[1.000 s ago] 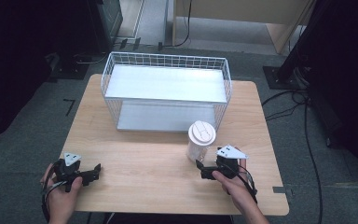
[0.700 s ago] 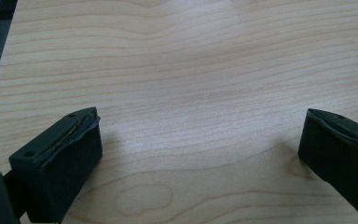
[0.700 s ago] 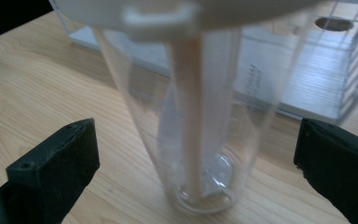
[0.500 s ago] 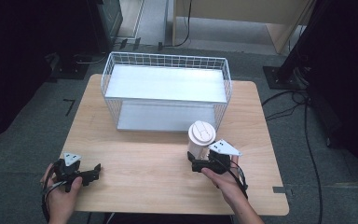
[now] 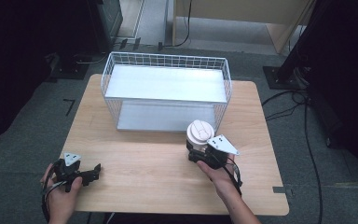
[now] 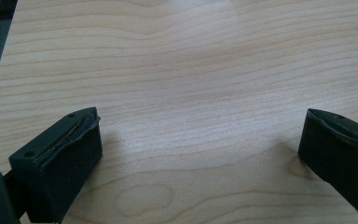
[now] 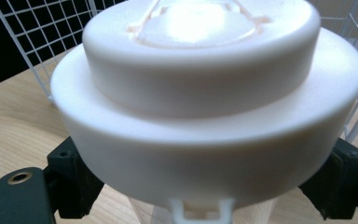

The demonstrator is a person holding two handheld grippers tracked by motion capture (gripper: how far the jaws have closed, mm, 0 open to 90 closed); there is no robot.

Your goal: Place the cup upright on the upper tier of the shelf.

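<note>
Cup [image 5: 200, 134] first: it stands upright on the wooden table [image 5: 168, 177], right of centre, with its white lid on top, just in front of the near right corner of the white wire basket [image 5: 165, 95]. Your right gripper [image 5: 196, 156] sits on the near side of that cup, with your right hand [image 5: 219, 172] behind it and the grey plate above it tilted toward the right. In the right gripper view the lid [image 7: 205, 84] looms very close, and you can see one black jaw on each side of the cup, just below the lid's rim. The jaws stand on either side of the cup body, but the lid hides the pads, so you cannot tell whether they press the cup or merely bracket it.

Your left gripper [image 5: 92, 173] rests low at the near left corner of the table, well apart from the cup and the basket, held in your left hand [image 5: 58, 193] and pointing right. In the left gripper view its jaws stand wide apart with bare wood grain between them and nothing held.

The basket lies across the far half of the table, with a pale flat panel [image 5: 168, 84] inside it.
</note>
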